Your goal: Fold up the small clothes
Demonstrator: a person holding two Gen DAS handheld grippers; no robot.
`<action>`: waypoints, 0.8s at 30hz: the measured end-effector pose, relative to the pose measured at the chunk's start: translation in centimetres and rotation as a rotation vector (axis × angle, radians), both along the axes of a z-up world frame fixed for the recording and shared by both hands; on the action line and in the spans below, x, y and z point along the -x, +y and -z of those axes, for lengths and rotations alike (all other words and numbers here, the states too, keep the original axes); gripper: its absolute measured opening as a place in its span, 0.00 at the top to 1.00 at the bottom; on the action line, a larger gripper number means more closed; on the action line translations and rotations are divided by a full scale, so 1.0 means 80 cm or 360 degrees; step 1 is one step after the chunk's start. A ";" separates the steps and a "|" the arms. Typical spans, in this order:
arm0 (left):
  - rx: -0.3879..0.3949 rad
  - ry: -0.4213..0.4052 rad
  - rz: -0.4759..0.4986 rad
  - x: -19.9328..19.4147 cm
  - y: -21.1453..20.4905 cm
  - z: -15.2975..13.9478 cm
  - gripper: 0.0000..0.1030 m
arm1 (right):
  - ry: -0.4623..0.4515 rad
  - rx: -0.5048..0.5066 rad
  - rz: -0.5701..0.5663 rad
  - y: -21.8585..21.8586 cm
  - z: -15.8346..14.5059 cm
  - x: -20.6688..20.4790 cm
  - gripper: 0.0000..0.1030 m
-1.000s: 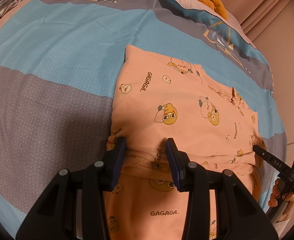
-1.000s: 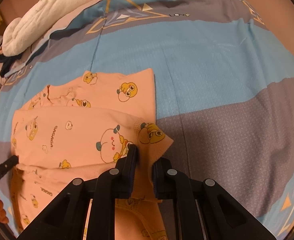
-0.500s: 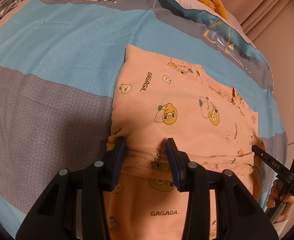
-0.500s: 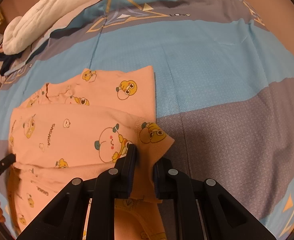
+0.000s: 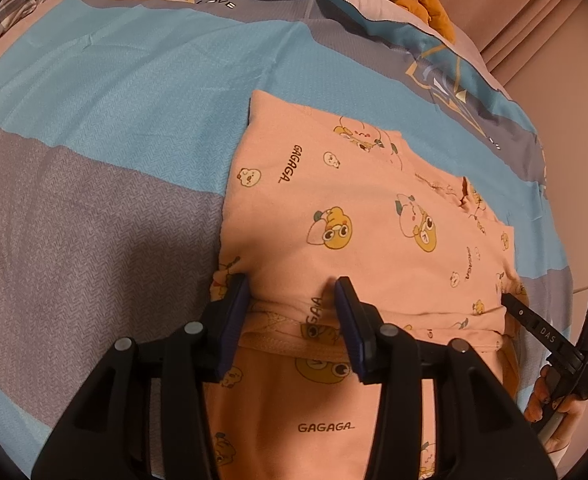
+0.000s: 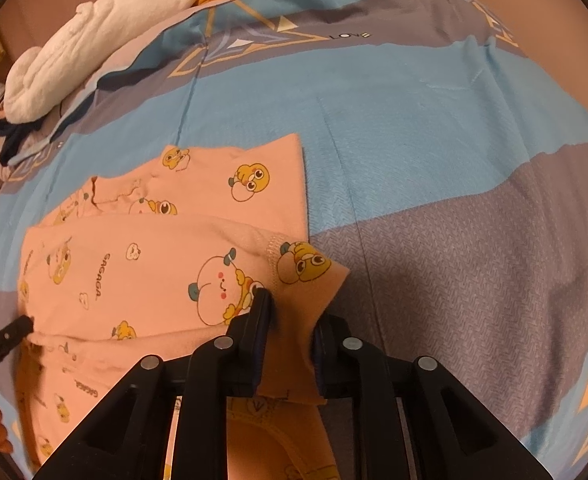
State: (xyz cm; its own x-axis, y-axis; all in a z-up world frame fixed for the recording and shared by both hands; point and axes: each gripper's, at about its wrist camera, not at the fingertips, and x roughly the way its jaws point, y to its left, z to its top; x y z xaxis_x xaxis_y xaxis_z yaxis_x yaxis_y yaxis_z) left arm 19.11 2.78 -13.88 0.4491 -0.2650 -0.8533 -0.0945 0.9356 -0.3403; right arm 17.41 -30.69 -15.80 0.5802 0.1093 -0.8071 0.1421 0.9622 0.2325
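1 pink garment (image 5: 358,220) on 1 bedspread (image 5: 113,128); 2 grippers: left (image 5: 291,312) wide & opening over hem, right (image 6: 289,320) narrow, opening, corner between.

Both grippers' jaws opening, downward-tilted

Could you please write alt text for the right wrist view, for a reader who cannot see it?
The right gripper is opening, with a corner of a folded peach cartoon-print garment between its jaws. The garment lies on a blue and grey bedspread; the left gripper's tip touches its left edge.
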 end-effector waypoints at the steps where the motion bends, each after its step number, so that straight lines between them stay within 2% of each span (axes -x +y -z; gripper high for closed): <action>1: 0.0005 -0.0002 0.0003 0.001 -0.001 -0.001 0.55 | -0.0004 -0.0008 0.0012 -0.001 -0.001 0.002 0.80; 3: 0.0006 -0.0010 0.0025 0.002 -0.003 -0.004 0.49 | -0.0010 -0.0021 0.0032 -0.003 -0.002 0.006 0.74; 5: 0.0010 -0.0013 0.0029 0.005 -0.005 -0.009 0.44 | -0.0011 -0.0026 0.0047 -0.004 -0.004 0.010 0.63; 8: 0.0040 -0.0017 0.0026 0.013 -0.004 -0.022 0.37 | -0.0028 -0.0009 0.0064 -0.007 -0.015 0.021 0.53; 10: 0.0029 -0.0065 0.0050 0.023 -0.006 -0.037 0.30 | -0.0069 0.0006 0.0074 -0.009 -0.027 0.030 0.50; 12: 0.0008 -0.0155 0.0095 0.040 -0.007 -0.060 0.15 | -0.0119 0.0017 0.0083 -0.010 -0.039 0.039 0.40; 13: 0.0013 -0.0185 0.0111 0.047 -0.007 -0.067 0.13 | -0.0145 0.0021 0.0086 -0.011 -0.045 0.044 0.31; 14: 0.0025 -0.0217 0.0137 0.057 -0.007 -0.076 0.10 | -0.0173 0.0033 0.0089 -0.012 -0.052 0.052 0.27; 15: 0.0033 -0.0236 0.0157 0.066 -0.006 -0.084 0.08 | -0.0196 0.0051 0.0086 -0.012 -0.059 0.059 0.26; 18: 0.0021 -0.0288 0.0191 0.091 -0.003 -0.098 0.04 | -0.0265 0.0074 0.0053 -0.009 -0.075 0.079 0.26; 22: 0.0064 -0.0293 0.0195 0.123 0.008 -0.101 0.04 | -0.0357 0.0080 0.0028 -0.009 -0.092 0.109 0.14; 24: 0.0102 -0.0270 0.0206 0.143 0.014 -0.093 0.04 | -0.0397 0.0086 0.0003 -0.009 -0.095 0.126 0.12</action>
